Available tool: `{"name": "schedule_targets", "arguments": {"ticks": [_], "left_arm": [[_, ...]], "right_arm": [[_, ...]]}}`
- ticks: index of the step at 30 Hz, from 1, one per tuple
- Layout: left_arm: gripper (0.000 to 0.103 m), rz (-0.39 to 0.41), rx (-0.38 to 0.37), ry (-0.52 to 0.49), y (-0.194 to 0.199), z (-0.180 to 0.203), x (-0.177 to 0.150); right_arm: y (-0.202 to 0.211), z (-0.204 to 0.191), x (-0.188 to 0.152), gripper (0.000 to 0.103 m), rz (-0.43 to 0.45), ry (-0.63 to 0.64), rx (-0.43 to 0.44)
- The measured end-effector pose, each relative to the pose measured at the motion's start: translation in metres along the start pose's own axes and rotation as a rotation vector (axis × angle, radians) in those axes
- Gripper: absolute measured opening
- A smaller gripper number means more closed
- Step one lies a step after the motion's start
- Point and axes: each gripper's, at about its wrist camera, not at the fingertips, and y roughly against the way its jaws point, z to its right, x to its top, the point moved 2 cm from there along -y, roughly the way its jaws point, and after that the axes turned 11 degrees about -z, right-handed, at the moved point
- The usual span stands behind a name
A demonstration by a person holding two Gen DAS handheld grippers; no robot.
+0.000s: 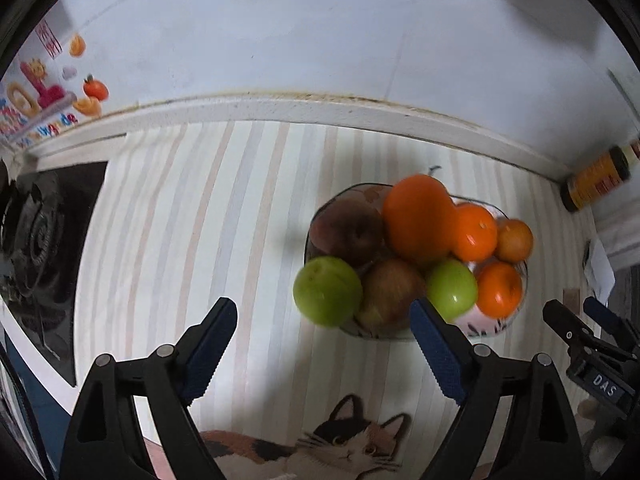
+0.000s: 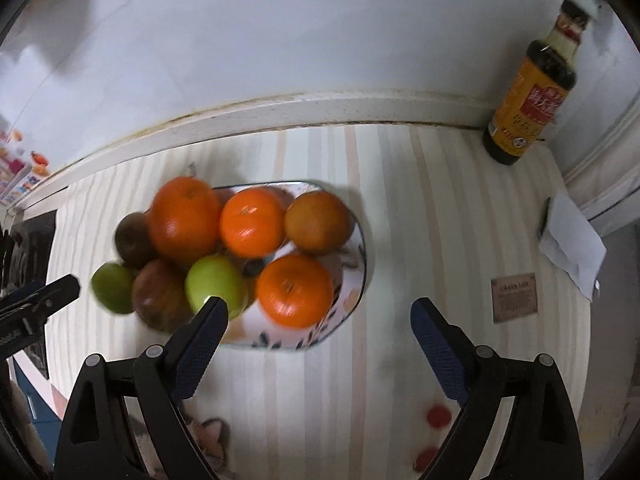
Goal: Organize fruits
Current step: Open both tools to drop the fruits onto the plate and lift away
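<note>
Since every fruit I can see already sits heaped on the patterned plate [image 2: 352, 300], I judge the gathering close to finished: four oranges [image 2: 252, 220], two green apples [image 2: 216, 284] and darker reddish apples [image 2: 158, 296] are piled together, and I see no loose fruit on the striped cloth [image 2: 400, 220] in either view. What may remain is tidying, because the green apple at the plate's nine o'clock side [image 1: 328, 290] hangs out over the rim and looks ready to roll; that is my reading, not something certain. Both my grippers are empty with their jaws spread wide: the left gripper [image 1: 324, 354] hovers over bare cloth with the plate at about one o'clock from it, and the right gripper [image 2: 320, 346] hovers with the plate at about eleven o'clock, its left finger overlapping the plate's near rim in the picture. For room, the cloth is open at the plate's three o'clock side as the right wrist sees it, up to a small brown label [image 2: 514, 298] and a folded white paper [image 2: 572, 244]. A sauce bottle [image 2: 528, 92] stands in the corner at one o'clock, against the wall. The raised white ledge [image 2: 280, 114] at twelve o'clock closes off the back. In the left view a black stove [image 1: 44, 240] borders the cloth at nine o'clock, so I would keep any nudge away from that side. The two grippers are near each other, each showing at the edge of the other's view, and I must mind that crossing.
</note>
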Motion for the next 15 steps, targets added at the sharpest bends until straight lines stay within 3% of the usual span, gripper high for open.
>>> {"name": "schedule_targets", "arguments": {"ticks": [5,15], "left_arm": [[0.088,0.076,0.030,-0.045,0.029,0.005,-0.027],[0.088,0.197,0.022,-0.094,0.095,0.004,-0.081]], "right_arm": [[0.036,-0.014,-0.030,0.095,0.053,0.001,-0.009],[0.116,-0.030,-0.089,0.095,0.194,-0.002,-0.022]]}}
